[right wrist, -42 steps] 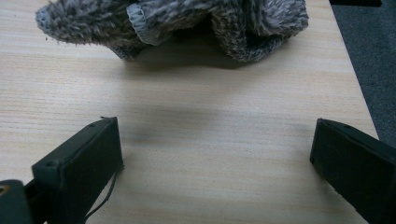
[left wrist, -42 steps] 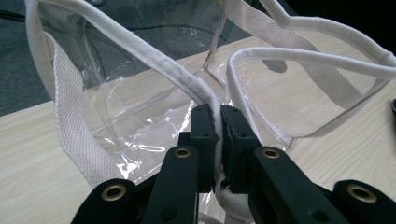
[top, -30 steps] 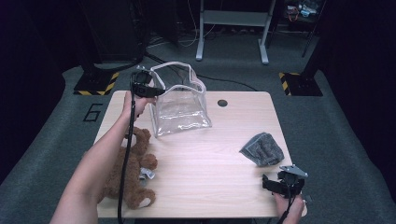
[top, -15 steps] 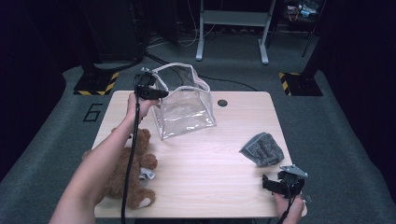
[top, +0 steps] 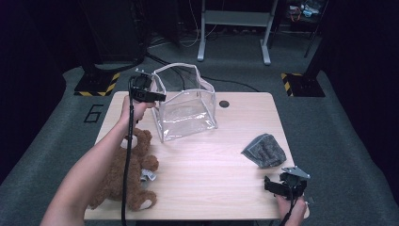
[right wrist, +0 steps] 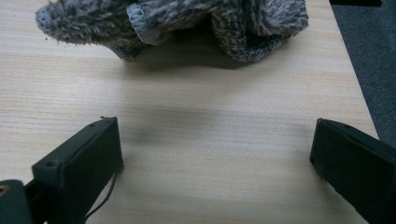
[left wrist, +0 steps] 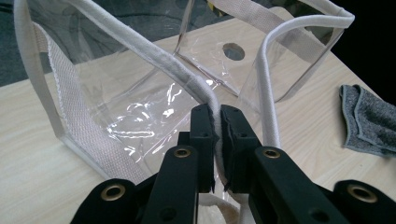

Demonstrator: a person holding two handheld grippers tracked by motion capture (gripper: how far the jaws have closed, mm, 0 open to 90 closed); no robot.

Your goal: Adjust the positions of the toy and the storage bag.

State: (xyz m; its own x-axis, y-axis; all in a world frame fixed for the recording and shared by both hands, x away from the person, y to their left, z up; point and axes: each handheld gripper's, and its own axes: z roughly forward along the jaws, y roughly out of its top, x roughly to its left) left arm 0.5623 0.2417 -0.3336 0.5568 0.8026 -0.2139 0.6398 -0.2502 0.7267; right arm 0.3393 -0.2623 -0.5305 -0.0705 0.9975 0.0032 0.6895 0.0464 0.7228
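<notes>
Jaws of the left gripper point(left wrist: 215, 128) were clamped on the white piped rim of the clear bag point(top: 186, 110), which stood open at the far left of the table point(top: 216, 160). The right gripper point(right wrist: 215, 154) rested near the front right edge, jaws spread wide with nothing between them. Judging by this, the bag was held ready but not yet filled: the teddy bear point(top: 127, 174) and the grey cloth point(top: 265, 149) lay outside it. The left gripper view showed the pinch closely; the high view showed the whole layout.
</notes>
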